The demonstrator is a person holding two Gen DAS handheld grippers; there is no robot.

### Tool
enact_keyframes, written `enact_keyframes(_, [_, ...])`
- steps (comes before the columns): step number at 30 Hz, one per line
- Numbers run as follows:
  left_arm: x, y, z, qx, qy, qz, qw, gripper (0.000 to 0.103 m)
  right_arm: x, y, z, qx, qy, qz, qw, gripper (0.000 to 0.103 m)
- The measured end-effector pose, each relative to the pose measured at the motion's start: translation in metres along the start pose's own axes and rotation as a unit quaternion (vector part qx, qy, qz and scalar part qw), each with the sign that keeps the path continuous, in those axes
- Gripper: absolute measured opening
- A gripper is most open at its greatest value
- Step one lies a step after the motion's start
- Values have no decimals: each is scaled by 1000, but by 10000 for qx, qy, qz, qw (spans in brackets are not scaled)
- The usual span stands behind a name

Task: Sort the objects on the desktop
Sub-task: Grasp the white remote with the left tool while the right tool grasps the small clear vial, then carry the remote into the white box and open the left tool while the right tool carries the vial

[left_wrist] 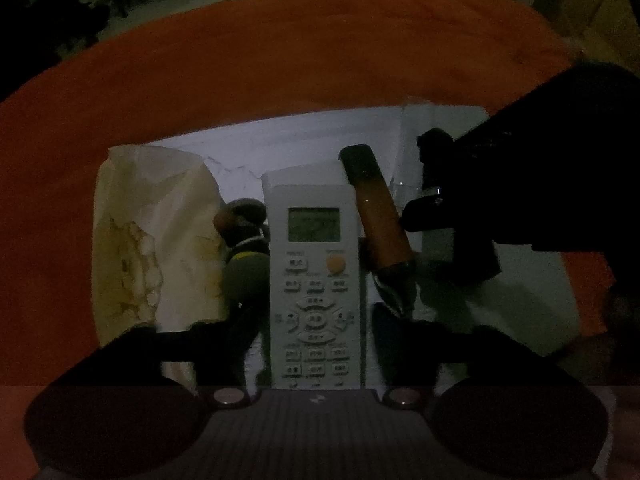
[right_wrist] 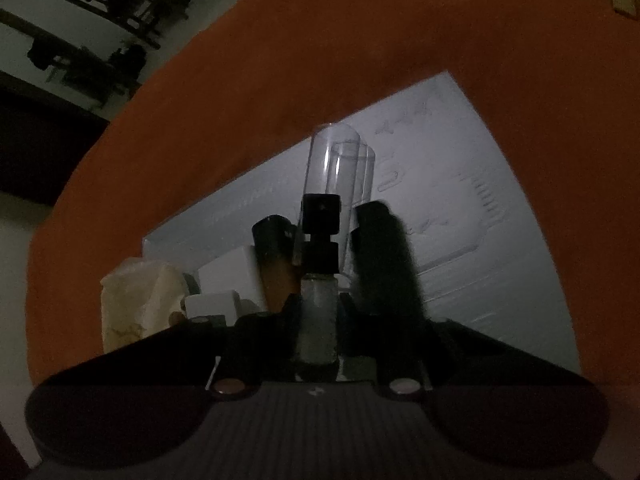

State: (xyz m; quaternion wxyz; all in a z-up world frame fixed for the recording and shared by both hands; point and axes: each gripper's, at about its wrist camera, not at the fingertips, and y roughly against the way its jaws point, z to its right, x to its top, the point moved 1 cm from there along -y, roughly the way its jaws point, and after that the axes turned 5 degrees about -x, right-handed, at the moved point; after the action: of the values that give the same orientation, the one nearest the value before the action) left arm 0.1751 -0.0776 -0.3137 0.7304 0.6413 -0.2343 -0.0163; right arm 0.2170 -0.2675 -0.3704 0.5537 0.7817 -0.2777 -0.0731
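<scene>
A white remote control (left_wrist: 316,280) with a small screen and an orange button lies lengthwise between the fingers of my left gripper (left_wrist: 316,330). The dark fingers sit against its two long sides. In the right wrist view my right gripper (right_wrist: 318,316) is shut on a small clear spray bottle (right_wrist: 318,320) with a black pump head and a clear cap, held upright over the white mat (right_wrist: 460,200). The left wrist view shows the right gripper (left_wrist: 440,208) as a black shape on the right.
An orange cloth (left_wrist: 280,60) covers the table under the mat. Beside the remote lie a crumpled cream paper wad (left_wrist: 152,240), a small dark figurine (left_wrist: 244,248) and an amber tube with a black cap (left_wrist: 376,208). A dark fuzzy object (right_wrist: 380,260) stands near the bottle.
</scene>
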Motion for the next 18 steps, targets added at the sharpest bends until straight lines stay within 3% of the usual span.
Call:
enact_keyframes(6, [-4,9,-7,-112,16,235,9997,40,-14,35,-13,-47,861,285,9959,21])
enact_keyframes(9, [-3,20,-14,-275,233,437,9984,40,-21,63,-10,178,1019,380,9939,21])
enact_keyframes(14, [1,65,-17,-551,353,874,9940,40,-39,108,1,599,1253,442,9893,21])
enact_keyframes(18, [-15,110,-20,-609,378,1076,9916,40,-67,142,12,932,1496,365,9837,21])
